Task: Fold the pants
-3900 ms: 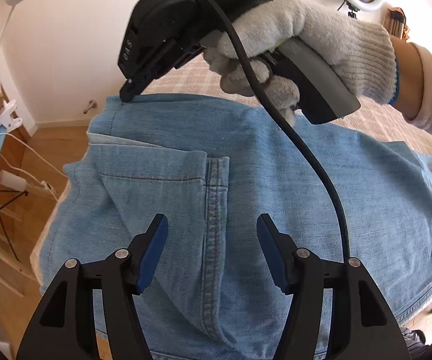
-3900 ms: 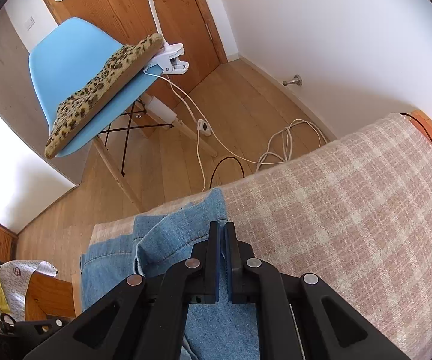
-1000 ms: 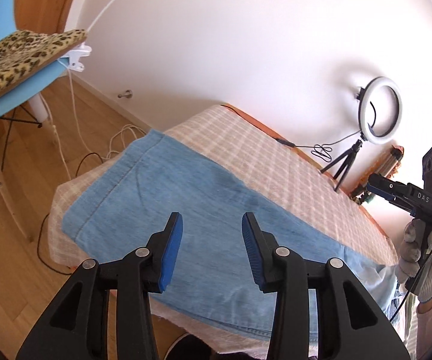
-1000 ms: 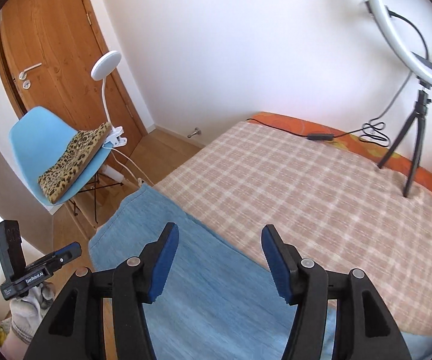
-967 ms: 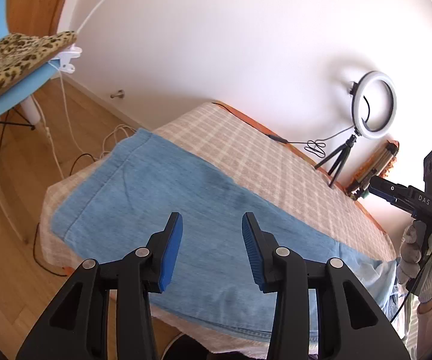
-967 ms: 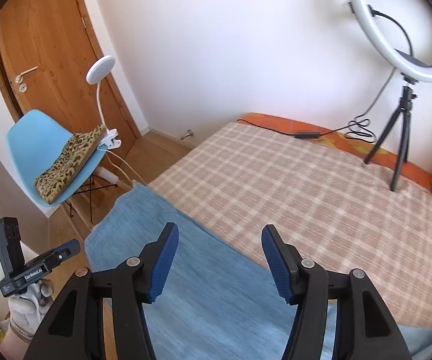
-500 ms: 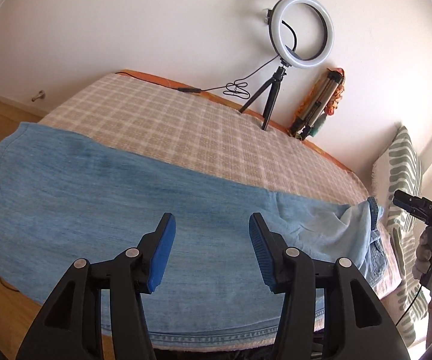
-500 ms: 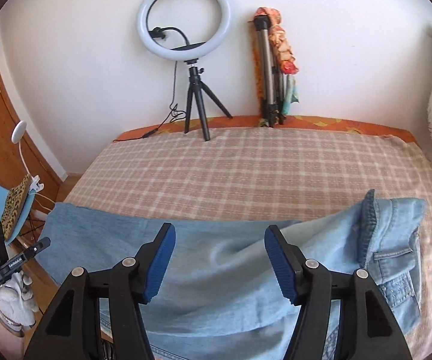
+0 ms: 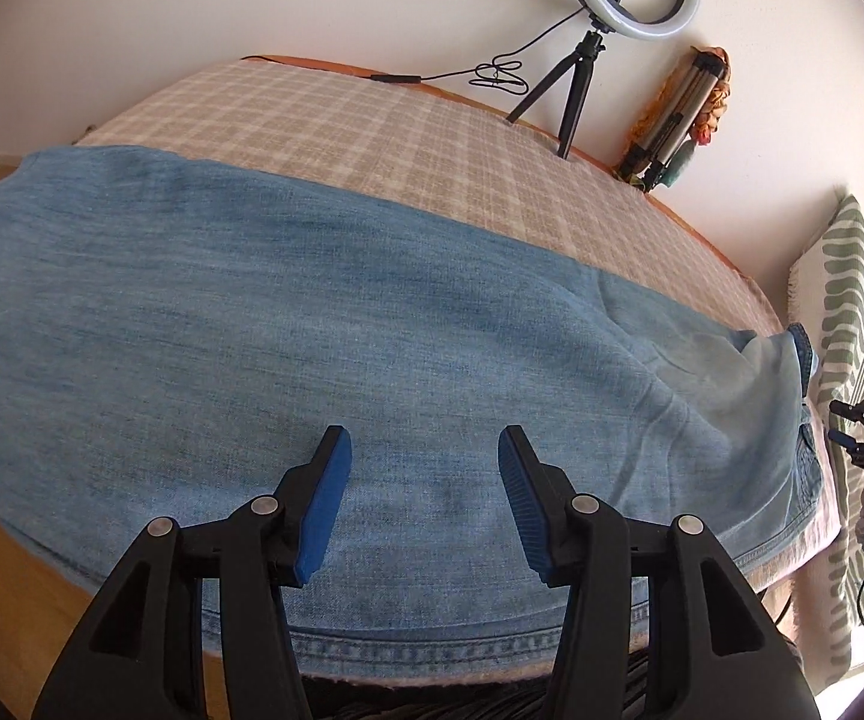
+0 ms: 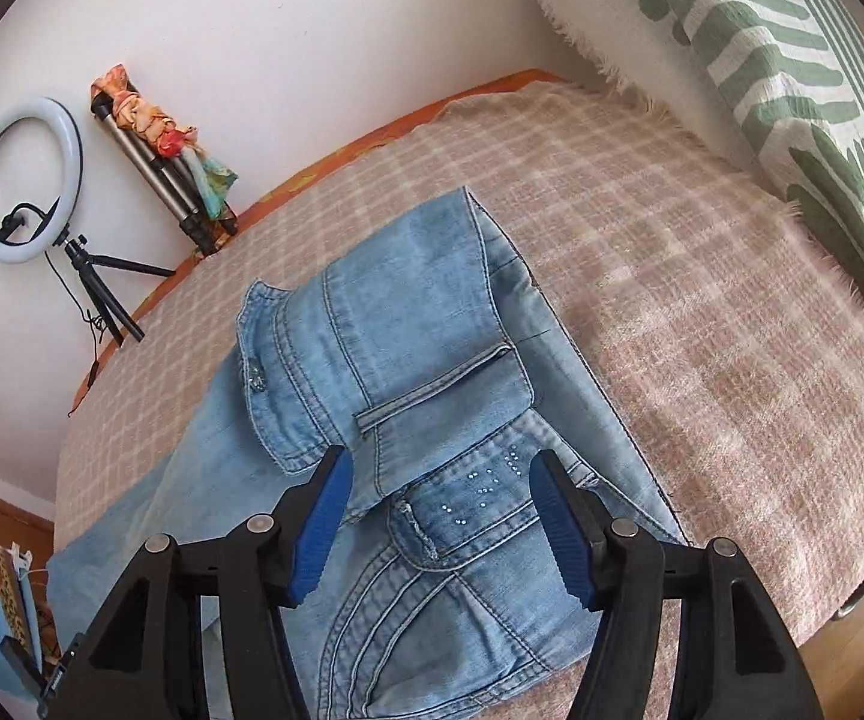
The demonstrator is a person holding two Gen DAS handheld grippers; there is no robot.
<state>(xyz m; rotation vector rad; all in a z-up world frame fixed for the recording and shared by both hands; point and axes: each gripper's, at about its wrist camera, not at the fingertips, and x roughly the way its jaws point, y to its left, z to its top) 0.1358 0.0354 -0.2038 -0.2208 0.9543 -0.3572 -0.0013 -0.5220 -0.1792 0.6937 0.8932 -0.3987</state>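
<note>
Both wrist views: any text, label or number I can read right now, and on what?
"DAS", barely legible, on the right hand-held gripper at the left wrist view's edge.
White lettering on the left hand-held gripper in the right wrist view: too small to read.
Jeans: no readable label.

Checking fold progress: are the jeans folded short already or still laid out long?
Still long: the jeans stretch across the bed; only the waist end is rumpled.

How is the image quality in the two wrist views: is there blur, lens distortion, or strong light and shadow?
Left wrist view: sharp; the fisheye bows the long blue denim pants and plaid pink-beige bedspread; dark vignette at the corners; soft daylight. Right wrist view: also sharp; sunlight falls on the bedspread near the green-striped white pillow, and the pants' waistband casts a shadow beside it.
</note>
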